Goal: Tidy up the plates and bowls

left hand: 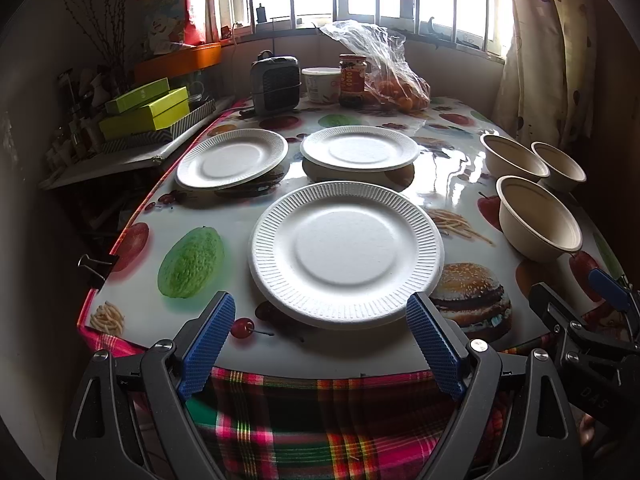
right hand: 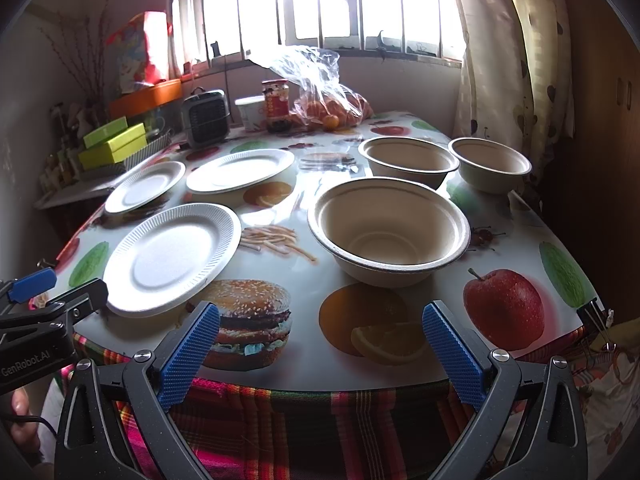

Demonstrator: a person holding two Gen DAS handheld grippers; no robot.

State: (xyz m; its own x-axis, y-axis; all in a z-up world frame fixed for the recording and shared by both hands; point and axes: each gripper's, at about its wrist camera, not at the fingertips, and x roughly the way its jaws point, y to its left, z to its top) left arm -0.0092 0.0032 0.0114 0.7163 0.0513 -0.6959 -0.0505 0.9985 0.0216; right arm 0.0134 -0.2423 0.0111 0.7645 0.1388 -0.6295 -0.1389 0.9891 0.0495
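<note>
I've got L gripper (left hand: 320, 336) wide open, nearest plate (left hand: 346, 250) just ahead; R gripper (right hand: 320, 342) open too, nearest bowl (right hand: 388, 232) ahead (table edge (right hand: 320, 384) right under both).

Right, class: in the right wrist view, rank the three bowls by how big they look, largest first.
1. Near bowl, clearly largest in the picture, though it is nearest the camera.
2. Middle bowl.
3. Far right bowl, slightly smaller looking.
All three may be the same size; distance makes it unsure.

White plates (left hand: 347, 249), beige bowls (right hand: 389, 229), plaid cloth (left hand: 320, 420).
</note>
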